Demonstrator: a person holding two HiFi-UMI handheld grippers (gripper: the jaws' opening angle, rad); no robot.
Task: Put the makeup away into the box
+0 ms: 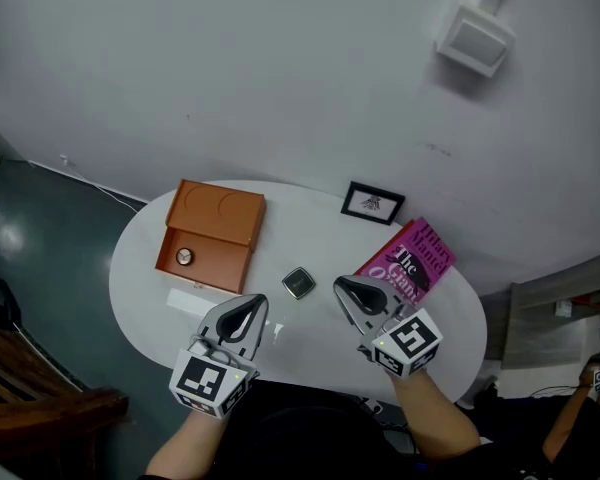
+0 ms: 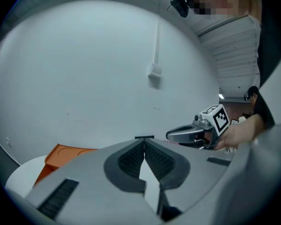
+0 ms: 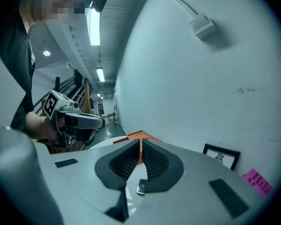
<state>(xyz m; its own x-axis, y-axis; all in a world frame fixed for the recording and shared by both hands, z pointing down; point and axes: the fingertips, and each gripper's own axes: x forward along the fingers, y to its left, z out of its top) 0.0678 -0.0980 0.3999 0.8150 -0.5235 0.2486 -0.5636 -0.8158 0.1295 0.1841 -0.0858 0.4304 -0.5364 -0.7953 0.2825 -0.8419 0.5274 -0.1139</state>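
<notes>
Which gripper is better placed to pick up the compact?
Right, probably: the compact lies just ahead of the shut right gripper and shows in its view; the left gripper does not see it.

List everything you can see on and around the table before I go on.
Table: one, white, oval, centre.
Box: one, orange-brown, table's left side.
Round piece: one, small, pale, on the box's nearer part.
Makeup compact: one, dark, square, mid-table, beyond the gripper tips.
Book: one, magenta, table's right side.
Framed picture: one, black frame, table's far edge.
Flat piece: one, white, in front of the box; cannot tell what it is.
Wall box: one, white, upper right wall.
Wooden seat: one, brown, floor at left.
Left gripper: grey, shut, empty.
Right gripper: grey, shut, empty.
</notes>
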